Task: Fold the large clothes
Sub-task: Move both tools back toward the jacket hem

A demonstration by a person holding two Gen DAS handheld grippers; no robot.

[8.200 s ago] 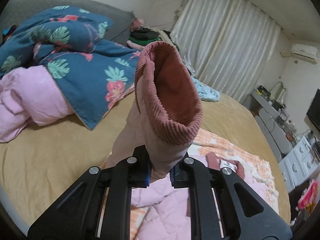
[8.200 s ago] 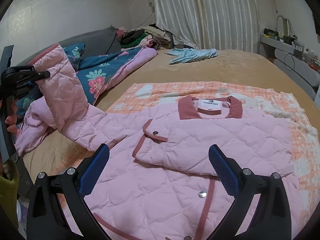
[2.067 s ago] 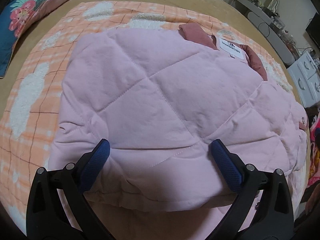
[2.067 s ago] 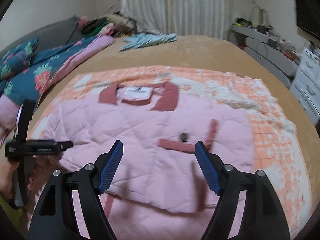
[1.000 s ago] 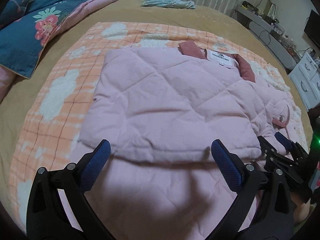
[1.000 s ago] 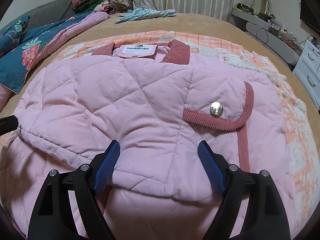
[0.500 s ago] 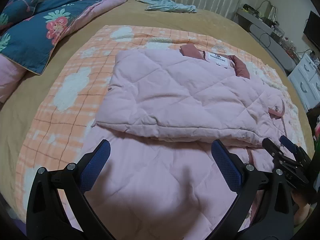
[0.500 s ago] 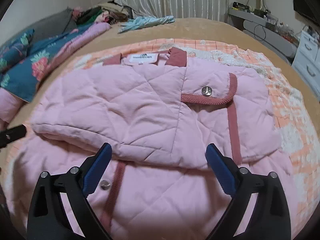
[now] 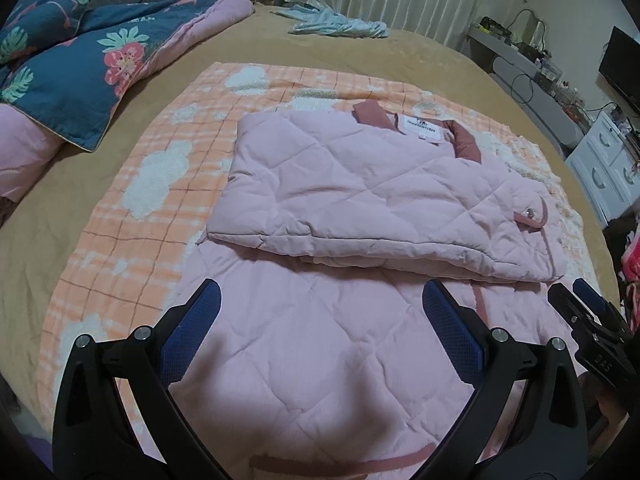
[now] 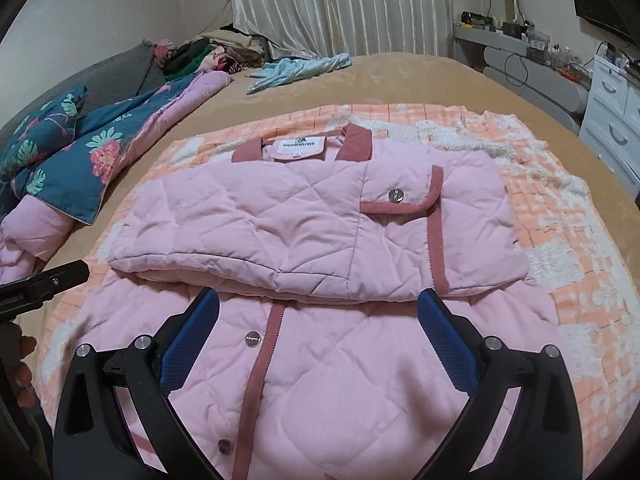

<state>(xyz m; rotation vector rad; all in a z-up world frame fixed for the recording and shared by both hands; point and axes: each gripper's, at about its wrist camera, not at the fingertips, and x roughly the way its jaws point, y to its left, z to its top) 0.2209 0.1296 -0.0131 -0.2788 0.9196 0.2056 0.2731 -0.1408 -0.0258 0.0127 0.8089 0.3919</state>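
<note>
A pink quilted jacket with dark-pink trim lies on the bed, sleeves and sides folded in over its upper half, collar and label at the far end. Its lower half spreads flat toward me. My left gripper hovers open above that lower half, with nothing between its blue pads. My right gripper hangs over the folded edge near the button placket; its jaws are opening and nothing is between them. Each gripper shows at the edge of the other's view: the right gripper, the left gripper.
An orange checked blanket lies under the jacket on the tan bedspread. A blue floral duvet is piled at the left, a light blue garment at the far end. White drawers stand right of the bed.
Both grippers have drawn back and risen from the jacket, so more of its lower half shows. The right jaws have spread wider. The left gripper, earlier shut on a sleeve, now holds nothing.
</note>
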